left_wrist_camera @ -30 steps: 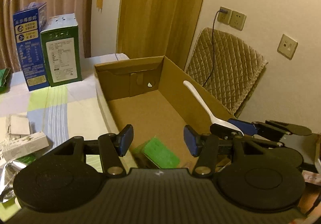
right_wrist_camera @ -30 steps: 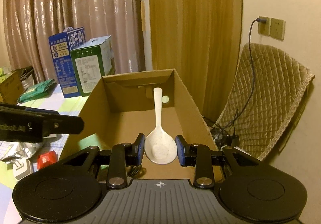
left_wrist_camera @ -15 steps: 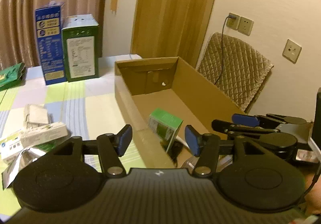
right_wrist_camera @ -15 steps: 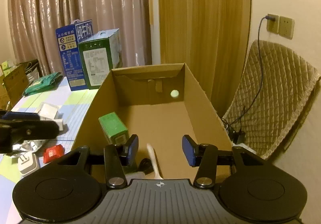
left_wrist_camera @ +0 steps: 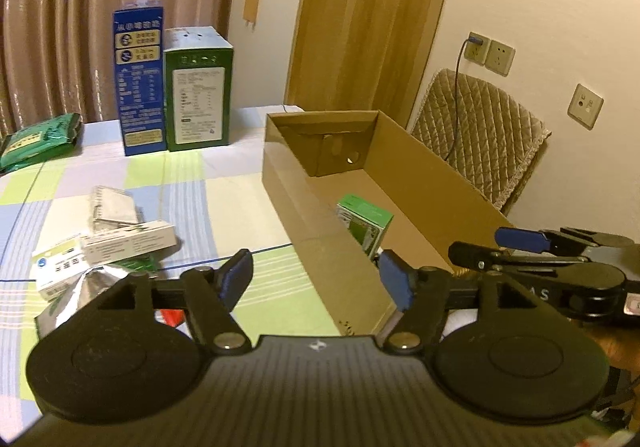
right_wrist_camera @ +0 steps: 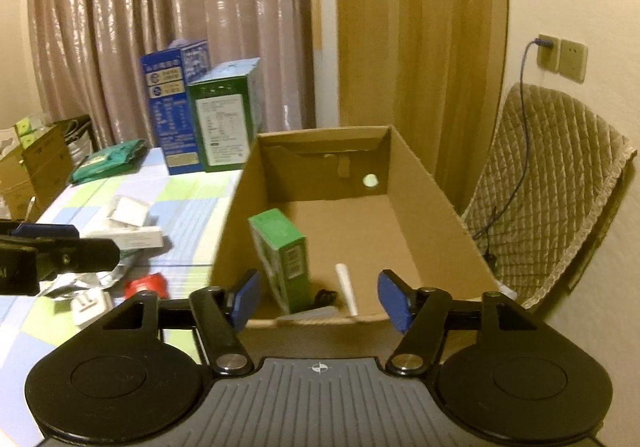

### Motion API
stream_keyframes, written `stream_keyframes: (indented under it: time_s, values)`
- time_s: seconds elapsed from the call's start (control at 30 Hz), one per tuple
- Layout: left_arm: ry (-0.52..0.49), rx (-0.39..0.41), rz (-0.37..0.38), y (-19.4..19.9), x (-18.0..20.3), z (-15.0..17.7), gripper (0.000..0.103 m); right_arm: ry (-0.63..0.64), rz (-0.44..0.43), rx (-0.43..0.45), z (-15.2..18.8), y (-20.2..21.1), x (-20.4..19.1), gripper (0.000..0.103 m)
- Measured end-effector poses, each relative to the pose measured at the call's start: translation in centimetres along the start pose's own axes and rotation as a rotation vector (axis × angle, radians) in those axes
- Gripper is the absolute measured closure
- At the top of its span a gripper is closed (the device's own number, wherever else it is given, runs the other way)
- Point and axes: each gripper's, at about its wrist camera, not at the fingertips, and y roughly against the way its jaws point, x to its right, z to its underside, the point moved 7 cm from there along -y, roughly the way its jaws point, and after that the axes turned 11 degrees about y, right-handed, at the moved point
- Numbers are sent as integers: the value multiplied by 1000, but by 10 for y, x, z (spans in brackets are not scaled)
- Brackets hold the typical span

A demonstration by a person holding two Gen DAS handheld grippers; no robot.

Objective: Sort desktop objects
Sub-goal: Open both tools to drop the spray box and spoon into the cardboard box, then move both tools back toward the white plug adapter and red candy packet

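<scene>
both tools were spread wide and carried nothing: the left tool (left_wrist_camera: 316,281) hung over the near corner of the cardboard box (left_wrist_camera: 420,183), the right tool (right_wrist_camera: 320,297) just short of its near wall. inside, a small green carton (right_wrist_camera: 286,259) stood upright against the left wall beside a white spoon handle (right_wrist_camera: 347,287), likely dropped there as sorted. white medicine boxes (left_wrist_camera: 128,241), a foil pouch (left_wrist_camera: 94,281) and a red item (right_wrist_camera: 146,285) lay on the checked table (left_wrist_camera: 224,203), probably next.
</scene>
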Motion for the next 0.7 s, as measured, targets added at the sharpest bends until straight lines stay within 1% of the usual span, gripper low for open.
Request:
stream_keyframes:
  time_s: [0.07, 0.1, 0.23, 0.3, 0.43, 0.5, 0.53, 0.6, 0.7]
  values:
    - [7, 9, -2, 10, -7, 0, 33, 13, -11, 6, -2, 6, -11, 35]
    - [9, 14, -4, 15, -10, 0, 30, 19, -17, 8, -3, 8, -16, 32]
    - [18, 29, -20, 36, -27, 3, 24, 39, -42, 21, -7, 17, -38, 24]
    - [19, 35, -35, 46, -39, 6, 18, 49, -56, 30, -7, 22, -50, 19]
    - [30, 42, -87, 68, -71, 13, 12, 65, -89, 49, -6, 30, -72, 10]
    - [39, 41, -117, 77, -89, 17, 7, 73, -109, 55, -3, 32, -84, 7]
    - [40, 40, -137, 82, -99, 20, 7, 77, -118, 57, -1, 32, -90, 5]
    - [42, 40, -164, 90, -115, 24, 5, 82, -131, 62, 4, 33, -101, 2]
    - [45, 28, -197, 98, -137, 32, 2, 97, -156, 48, 13, 30, -115, 2]
